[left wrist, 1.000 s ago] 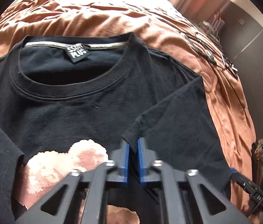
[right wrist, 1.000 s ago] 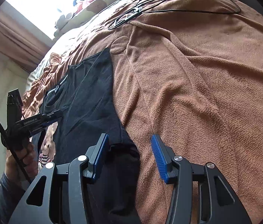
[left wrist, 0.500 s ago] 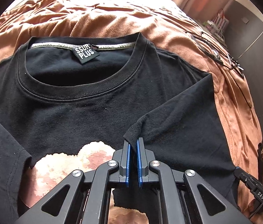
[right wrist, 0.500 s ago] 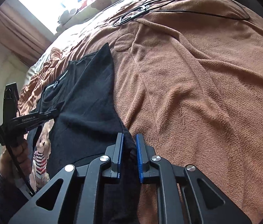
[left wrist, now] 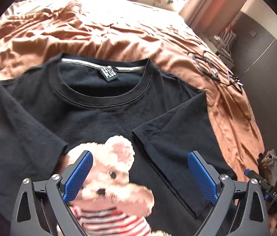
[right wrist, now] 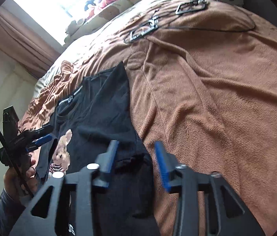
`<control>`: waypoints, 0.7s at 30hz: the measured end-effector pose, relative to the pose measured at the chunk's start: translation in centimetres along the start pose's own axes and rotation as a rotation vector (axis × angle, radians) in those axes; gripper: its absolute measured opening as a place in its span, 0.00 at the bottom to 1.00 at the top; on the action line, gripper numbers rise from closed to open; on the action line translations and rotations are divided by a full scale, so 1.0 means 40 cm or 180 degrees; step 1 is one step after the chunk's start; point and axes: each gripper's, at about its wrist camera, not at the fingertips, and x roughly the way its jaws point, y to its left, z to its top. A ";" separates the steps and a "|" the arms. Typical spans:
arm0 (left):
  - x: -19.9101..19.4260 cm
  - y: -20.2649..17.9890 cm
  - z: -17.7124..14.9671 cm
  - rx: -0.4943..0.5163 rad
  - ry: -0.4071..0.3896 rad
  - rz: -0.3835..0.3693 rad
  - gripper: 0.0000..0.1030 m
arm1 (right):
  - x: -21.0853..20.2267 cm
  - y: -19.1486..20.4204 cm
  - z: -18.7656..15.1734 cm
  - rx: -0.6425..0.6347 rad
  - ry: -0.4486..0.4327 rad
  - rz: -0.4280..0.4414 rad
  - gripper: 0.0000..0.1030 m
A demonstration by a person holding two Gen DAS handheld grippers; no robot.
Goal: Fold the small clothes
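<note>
A black T-shirt [left wrist: 103, 118] with a teddy-bear print [left wrist: 109, 177] lies face up on the brown bed cover, neck label at the far end. Its right sleeve [left wrist: 169, 137] is folded in over the chest and lies flat. My left gripper [left wrist: 139, 174] hovers above the print, jaws opening wide, nothing between the blue pads. In the right wrist view the shirt [right wrist: 103, 118] runs along the left; my right gripper [right wrist: 136, 157] is over its side edge, jaws opening, the black cloth lying loose beneath them. The left gripper [right wrist: 40, 139] shows there too, held by a hand.
The brown bed cover [right wrist: 217, 102] spreads wide to the right of the shirt. Black cables and metal clips [right wrist: 148, 27] lie near its far edge, seen also as a tangle of cables [left wrist: 217, 72]. Pillows and soft toys [right wrist: 109, 2] sit by the window.
Both grippers let go of the shirt: the left released the sleeve, which now lies flat on the chest, and pulled back and up. The right shut on the side edge, then opened again.
</note>
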 end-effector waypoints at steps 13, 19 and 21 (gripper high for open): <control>-0.308 0.002 -0.093 -0.0076 -0.0305 -0.0141 0.98 | -0.195 0.120 -0.114 -0.0243 -0.0117 -0.0135 0.77; -0.447 0.011 -0.146 -0.0050 -0.0437 -0.0091 0.99 | -0.322 0.150 -0.160 -0.0263 -0.0228 -0.0271 0.89; -0.489 0.012 -0.167 -0.0020 -0.0490 -0.0045 0.99 | -0.360 0.160 -0.173 -0.0275 -0.0260 -0.0314 0.95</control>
